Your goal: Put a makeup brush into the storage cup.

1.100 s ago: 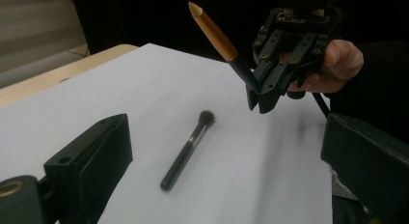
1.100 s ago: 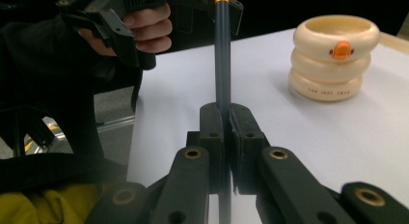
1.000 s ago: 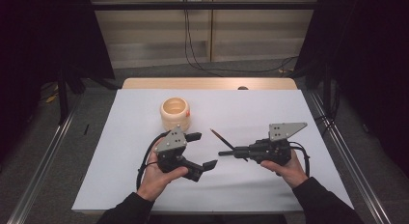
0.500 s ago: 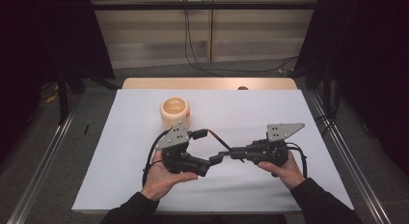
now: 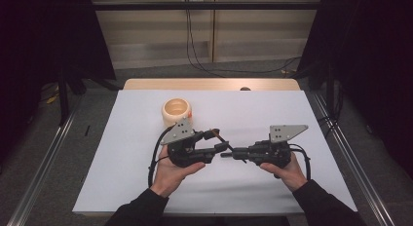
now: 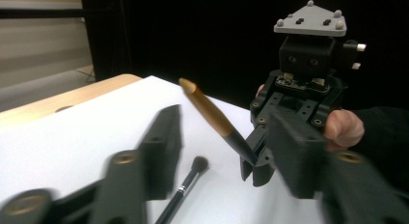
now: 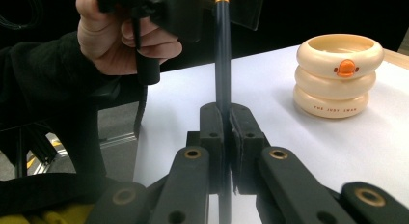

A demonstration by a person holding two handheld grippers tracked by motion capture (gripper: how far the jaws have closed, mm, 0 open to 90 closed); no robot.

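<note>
My right gripper (image 5: 233,153) (image 7: 225,118) is shut on the dark handle of a makeup brush (image 7: 222,64) (image 6: 212,115), whose brown wooden end points up and away from it. My left gripper (image 5: 219,141) (image 6: 229,132) faces it at the middle of the white table, open, its jaws standing on either side of that handle without touching it. In the left gripper view a second, small brush (image 6: 189,178) with a dark fluffy head lies on the table below the jaws. A cream ringed cup (image 5: 177,111) (image 7: 336,74) with an orange mark stands behind the left gripper.
The white table cover (image 5: 122,153) has bare room left, right and in front of the hands. A wooden table edge (image 5: 209,84) runs along the back. Metal rails (image 5: 44,172) flank the table on the floor.
My left gripper has swung right and met the right gripper, which moved slightly left. The held brush now stands between the left jaws.
</note>
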